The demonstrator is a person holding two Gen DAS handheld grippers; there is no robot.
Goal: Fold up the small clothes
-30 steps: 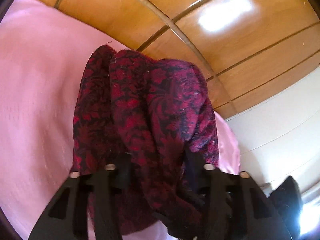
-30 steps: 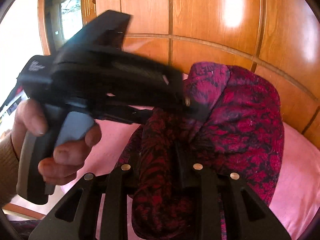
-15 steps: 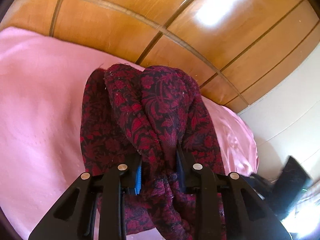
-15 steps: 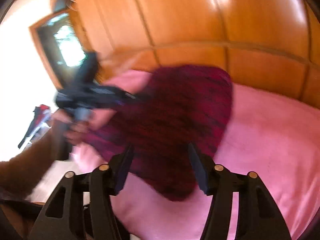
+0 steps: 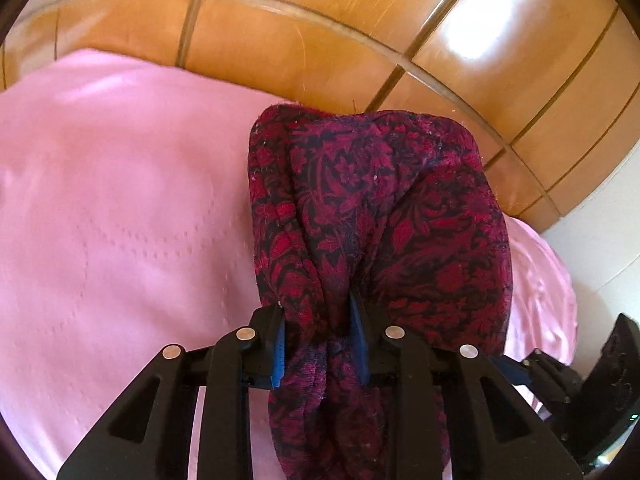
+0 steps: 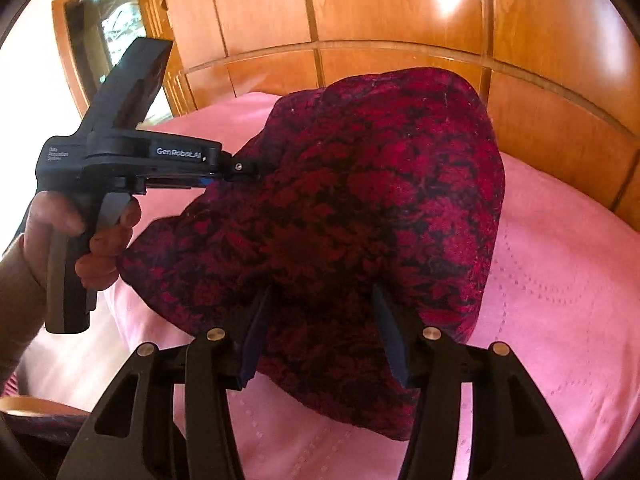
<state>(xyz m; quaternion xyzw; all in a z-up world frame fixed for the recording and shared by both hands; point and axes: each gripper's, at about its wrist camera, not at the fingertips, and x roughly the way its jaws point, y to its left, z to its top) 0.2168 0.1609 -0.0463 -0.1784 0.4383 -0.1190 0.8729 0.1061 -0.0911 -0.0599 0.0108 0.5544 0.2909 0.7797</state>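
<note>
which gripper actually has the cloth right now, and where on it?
Left gripper pinches a bunched fold of the red-and-black cloth. Right gripper holds nothing: its jaws have just opened and straddle the cloth unclamped.

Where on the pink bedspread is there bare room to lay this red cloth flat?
In the left wrist view, the pink bedspread lies bare between the red patterned cloth and the wooden headboard. The right wrist view shows another bare stretch on the cloth's other side, running to the headboard. It is crowded around the left gripper and the hand holding it.
</note>
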